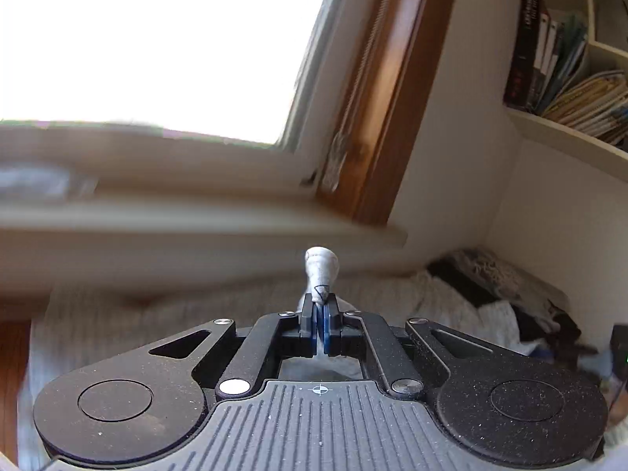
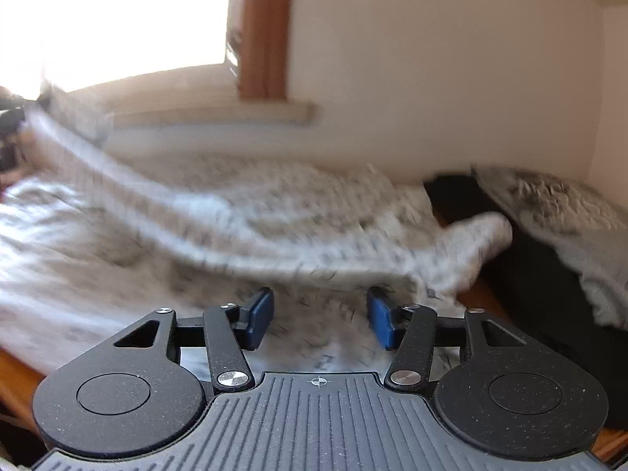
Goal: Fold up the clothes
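A white garment with small dark marks (image 2: 219, 212) is spread over a wooden surface under the window. My left gripper (image 1: 321, 306) is shut on a bunched corner of that garment (image 1: 321, 267), which pokes up beyond the blue pads. In the right wrist view the cloth rises in a blurred ridge toward the far left, where the other gripper (image 2: 10, 133) shows dimly at the frame edge. My right gripper (image 2: 320, 316) is open, its blue pads (image 2: 261, 316) wide apart just above the cloth, with nothing between them.
A window sill (image 1: 204, 231) and brown window frame (image 1: 392, 117) stand behind the surface. Dark and pale clothes (image 2: 549, 227) are piled at the right by the wall. A shelf of books (image 1: 565, 62) hangs at upper right. Bare wood (image 2: 15, 380) shows at the near left edge.
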Demonstrator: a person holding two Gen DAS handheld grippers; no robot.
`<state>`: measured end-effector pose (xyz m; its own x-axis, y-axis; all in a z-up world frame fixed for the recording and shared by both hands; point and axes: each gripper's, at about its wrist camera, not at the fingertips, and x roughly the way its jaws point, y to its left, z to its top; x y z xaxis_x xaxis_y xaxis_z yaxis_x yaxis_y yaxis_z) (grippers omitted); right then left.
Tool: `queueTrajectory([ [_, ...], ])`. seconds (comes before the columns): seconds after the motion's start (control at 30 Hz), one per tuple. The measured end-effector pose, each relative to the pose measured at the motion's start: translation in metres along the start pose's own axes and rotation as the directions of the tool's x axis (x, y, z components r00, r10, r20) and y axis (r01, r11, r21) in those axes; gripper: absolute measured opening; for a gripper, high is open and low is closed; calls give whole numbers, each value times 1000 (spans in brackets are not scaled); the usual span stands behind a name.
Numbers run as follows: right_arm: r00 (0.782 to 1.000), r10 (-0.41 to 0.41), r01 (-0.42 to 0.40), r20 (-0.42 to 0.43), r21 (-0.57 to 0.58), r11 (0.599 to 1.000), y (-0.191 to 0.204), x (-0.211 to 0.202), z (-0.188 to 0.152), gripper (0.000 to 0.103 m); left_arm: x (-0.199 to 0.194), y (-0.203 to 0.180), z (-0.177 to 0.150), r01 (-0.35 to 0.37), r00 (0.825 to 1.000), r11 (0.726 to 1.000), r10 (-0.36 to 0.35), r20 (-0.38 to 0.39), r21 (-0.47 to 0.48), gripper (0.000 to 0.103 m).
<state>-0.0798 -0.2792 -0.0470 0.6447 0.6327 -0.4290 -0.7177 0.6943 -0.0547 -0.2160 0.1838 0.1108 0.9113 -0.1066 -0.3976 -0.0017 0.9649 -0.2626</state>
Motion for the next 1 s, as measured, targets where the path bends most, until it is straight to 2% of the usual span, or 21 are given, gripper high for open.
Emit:
queueTrajectory([
  [0.2, 999, 12, -17, -33, -135, 991, 26, -5, 5, 54, -38, 33, -48, 2, 999, 992, -7, -41, -122, 6],
  [0.3, 999, 16, -21, -33, -156, 987, 32, -5, 5, 54, -45, 42, -57, -27, 999, 991, 20, -51, -134, 12],
  [0.37, 999, 29, -33, -26, -156, 987, 34, -7, 6, 55, -47, 48, -59, -52, 997, 990, 46, -55, -129, 19],
  [0.43, 999, 30, -32, -19, -157, 987, 36, -7, 7, 57, -58, 55, -57, -80, 996, 990, 74, -56, -115, 21],
  [0.47, 999, 29, -31, -15, -157, 987, 38, -6, 7, 60, -61, 57, -56, -94, 995, 990, 89, -56, -106, 25],
  [0.57, 1000, 19, -20, -13, -165, 986, 42, 1, 9, 60, -63, 62, -51, -91, 995, 990, 85, -59, -105, 40],
  [0.63, 1000, 10, -11, -10, -154, 988, 43, 5, 10, 60, -61, 60, -47, -82, 995, 992, 77, -59, -93, 44],
  [0.7, 1000, 2, -3, -7, -141, 990, 43, 7, 11, 60, -50, 57, -44, -74, 995, 994, 68, -78, -76, 56],
  [0.77, 1000, -10, 11, 5, -146, 989, 46, 7, 12, 60, -34, 57, -43, -77, 992, 995, 70, -107, -62, 63],
  [0.9, 999, -37, 39, 14, -191, 981, 54, 0, 12, 60, -2, 63, -47, -102, 978, 994, 93, -187, -40, 63],
  [1.0, 999, -37, 39, 16, -214, 976, 58, -7, 9, 60, 8, 72, -50, -97, 974, 993, 80, -214, -71, 58],
])
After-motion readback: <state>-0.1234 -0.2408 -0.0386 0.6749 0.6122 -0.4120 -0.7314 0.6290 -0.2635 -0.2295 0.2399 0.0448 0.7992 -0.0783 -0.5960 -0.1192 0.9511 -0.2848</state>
